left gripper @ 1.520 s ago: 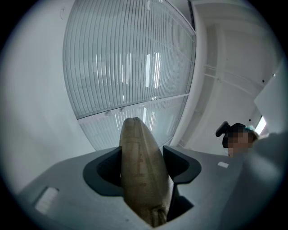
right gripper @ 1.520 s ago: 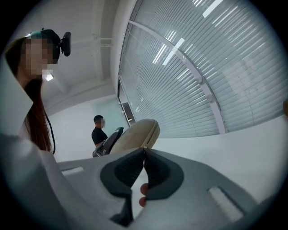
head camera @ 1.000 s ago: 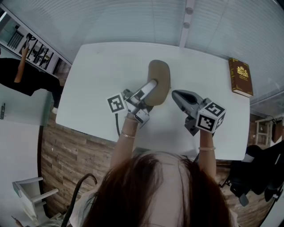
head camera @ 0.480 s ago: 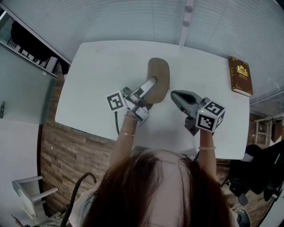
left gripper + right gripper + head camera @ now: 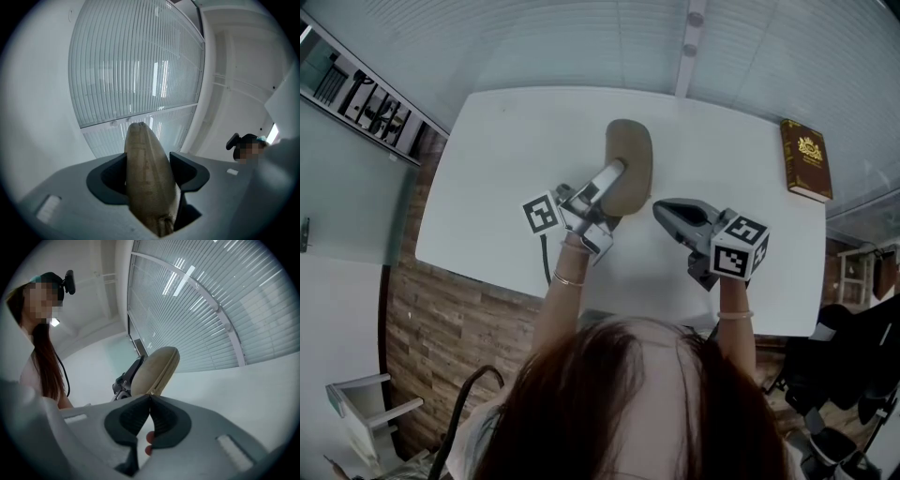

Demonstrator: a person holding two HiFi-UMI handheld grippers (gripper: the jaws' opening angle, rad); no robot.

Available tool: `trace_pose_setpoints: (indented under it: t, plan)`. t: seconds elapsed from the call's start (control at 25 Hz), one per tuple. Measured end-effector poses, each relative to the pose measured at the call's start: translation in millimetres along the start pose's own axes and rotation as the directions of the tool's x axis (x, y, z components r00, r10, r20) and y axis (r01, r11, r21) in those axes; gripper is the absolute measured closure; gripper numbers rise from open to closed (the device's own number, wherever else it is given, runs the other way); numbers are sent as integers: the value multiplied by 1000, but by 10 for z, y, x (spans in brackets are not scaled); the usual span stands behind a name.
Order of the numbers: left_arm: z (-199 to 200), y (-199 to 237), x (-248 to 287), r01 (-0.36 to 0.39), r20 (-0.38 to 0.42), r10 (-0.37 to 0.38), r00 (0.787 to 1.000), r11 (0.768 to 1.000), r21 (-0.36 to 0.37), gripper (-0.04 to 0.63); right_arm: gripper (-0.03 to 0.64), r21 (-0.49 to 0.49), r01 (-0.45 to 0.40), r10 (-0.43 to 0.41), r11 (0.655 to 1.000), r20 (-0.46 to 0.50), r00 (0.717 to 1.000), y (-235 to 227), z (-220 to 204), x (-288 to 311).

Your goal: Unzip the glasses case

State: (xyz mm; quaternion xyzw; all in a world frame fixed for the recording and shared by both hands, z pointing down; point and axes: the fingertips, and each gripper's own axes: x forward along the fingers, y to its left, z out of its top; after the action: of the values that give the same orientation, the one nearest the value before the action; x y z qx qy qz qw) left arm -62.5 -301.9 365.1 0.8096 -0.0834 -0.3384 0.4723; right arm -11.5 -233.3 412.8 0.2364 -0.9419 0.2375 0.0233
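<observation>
A tan, oval glasses case point(image 5: 630, 159) is held above the white table, its far end tilted up. My left gripper point(image 5: 617, 176) is shut on its near end. In the left gripper view the case point(image 5: 143, 159) fills the gap between the dark pads point(image 5: 111, 176). My right gripper point(image 5: 657, 208) is shut, and its tips sit right beside the case's right edge. In the right gripper view the closed tips point(image 5: 150, 397) meet just under the zipper seam of the case point(image 5: 157, 366), by a small metal pull point(image 5: 151, 392). Whether they pinch the pull I cannot tell.
A brown book point(image 5: 806, 159) lies near the far right edge of the white table point(image 5: 516, 150). Window blinds run behind the table. The person's head and hair fill the bottom of the head view.
My right gripper has slid left toward the case, still shut. The case and my left gripper have shifted slightly left.
</observation>
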Motion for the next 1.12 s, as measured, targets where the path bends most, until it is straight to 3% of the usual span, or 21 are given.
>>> trace_pose_setpoints:
  t: [1.12]
  plan:
    - [26, 7, -18, 2, 45, -1, 999, 1000, -14, 314, 612, 43, -133, 136, 990, -72, 988, 249, -204, 105]
